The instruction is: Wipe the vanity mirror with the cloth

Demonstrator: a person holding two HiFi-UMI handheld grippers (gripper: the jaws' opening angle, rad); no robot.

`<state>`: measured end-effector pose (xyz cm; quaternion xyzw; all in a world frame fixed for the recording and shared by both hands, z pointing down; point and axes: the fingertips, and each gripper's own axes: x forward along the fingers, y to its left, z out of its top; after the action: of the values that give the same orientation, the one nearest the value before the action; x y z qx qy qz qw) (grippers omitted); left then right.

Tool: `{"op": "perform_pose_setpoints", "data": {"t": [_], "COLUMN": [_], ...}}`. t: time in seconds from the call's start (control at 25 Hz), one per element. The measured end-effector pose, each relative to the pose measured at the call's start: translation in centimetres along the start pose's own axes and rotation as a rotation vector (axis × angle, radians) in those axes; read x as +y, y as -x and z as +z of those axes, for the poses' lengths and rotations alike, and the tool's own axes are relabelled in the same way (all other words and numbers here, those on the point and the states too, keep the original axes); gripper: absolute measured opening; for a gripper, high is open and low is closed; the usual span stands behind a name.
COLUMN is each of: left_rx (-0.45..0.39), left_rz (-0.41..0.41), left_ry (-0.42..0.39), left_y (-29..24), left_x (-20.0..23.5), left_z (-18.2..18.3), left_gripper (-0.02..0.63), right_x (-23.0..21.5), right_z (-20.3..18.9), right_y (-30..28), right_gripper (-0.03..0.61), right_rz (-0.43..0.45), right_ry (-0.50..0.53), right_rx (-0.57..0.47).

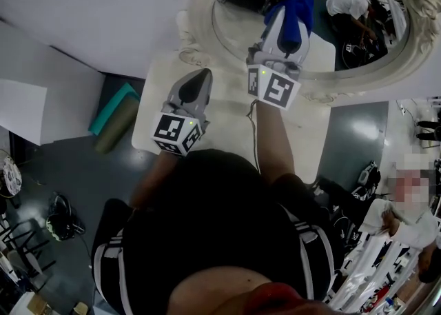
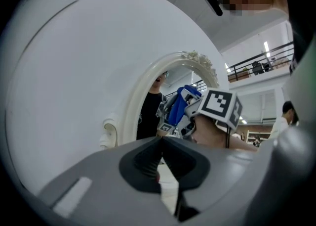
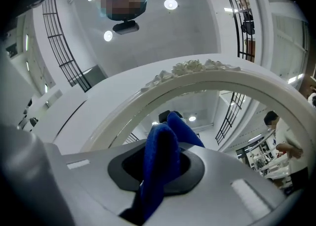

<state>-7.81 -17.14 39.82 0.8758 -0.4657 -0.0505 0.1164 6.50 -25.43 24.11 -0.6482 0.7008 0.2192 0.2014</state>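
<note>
The main risk, as I judge it, is hard contact. The right tool [image 1: 284, 23] is clamped on a bunched blue cloth [image 1: 299, 5], and only a short fold sticks out past its tips. If the tool tilts during a stroke, the grey jaw ends could scrape the glass of the oval vanity mirror [image 1: 241, 27]. Drag on the glass might also pull the cloth out of the grip. The left tool [image 1: 195, 86] hangs over the white counter [image 1: 227, 124], jaws together on nothing and well short of the carved cream frame [image 1: 200, 3]. Nothing braces the mirror, so a firm push could rock it or slide it back.

In the right gripper view the cloth [image 3: 160, 165] rises between the jaws and leans slightly right. Its tip seems to meet its own reflection low on the glass, so it looks to be touching there, beneath the frame's floral crest [image 3: 197, 67].
</note>
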Motion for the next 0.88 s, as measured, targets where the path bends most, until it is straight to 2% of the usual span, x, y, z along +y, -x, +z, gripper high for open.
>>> {"op": "perform_pose_setpoints", "data": {"t": [0.52,0.64,0.88], "left_rx": [-0.001,0.000,0.003], "left_rz": [0.033,0.044,0.055], "left_ry": [0.007,0.011,0.017], "left_y": [1.2,1.4,2.2], "left_x": [2.4,3.4,4.1], "left_z": [0.1,-0.3,-0.2], "left_gripper": [0.009,0.009,0.009], "right_x": [7.5,8.8,10.0], "right_z": [-3.5,-4.9,-5.2], "right_y": [-0.2,-0.1,0.0], "right_gripper": [0.041,0.041,0.041], "right_rz": [0.129,0.146,0.162], "right_ry": [-0.033,-0.087,-0.167], "right_rx": [0.042,0.047,0.037]}}
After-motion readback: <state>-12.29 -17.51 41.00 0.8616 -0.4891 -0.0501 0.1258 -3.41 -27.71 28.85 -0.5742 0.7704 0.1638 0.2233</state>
